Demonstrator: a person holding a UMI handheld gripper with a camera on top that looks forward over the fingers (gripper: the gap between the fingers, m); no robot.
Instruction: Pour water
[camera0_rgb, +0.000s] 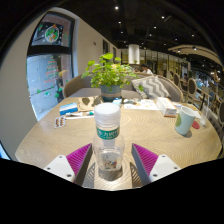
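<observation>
A clear plastic water bottle (108, 135) with a white and green label stands upright on the pale wooden table (50, 135). It is between my fingers, with a gap on each side. My gripper (110, 158) is open, and its magenta pads (80, 157) flank the bottle's lower part. A teal cup (185, 121) stands on the table beyond my fingers, to the right.
A potted green plant (110, 74) stands at the table's far side, straight beyond the bottle. Blue and white small items (70, 109) lie to the left. Sofas with cushions (152, 88) and a café room lie behind.
</observation>
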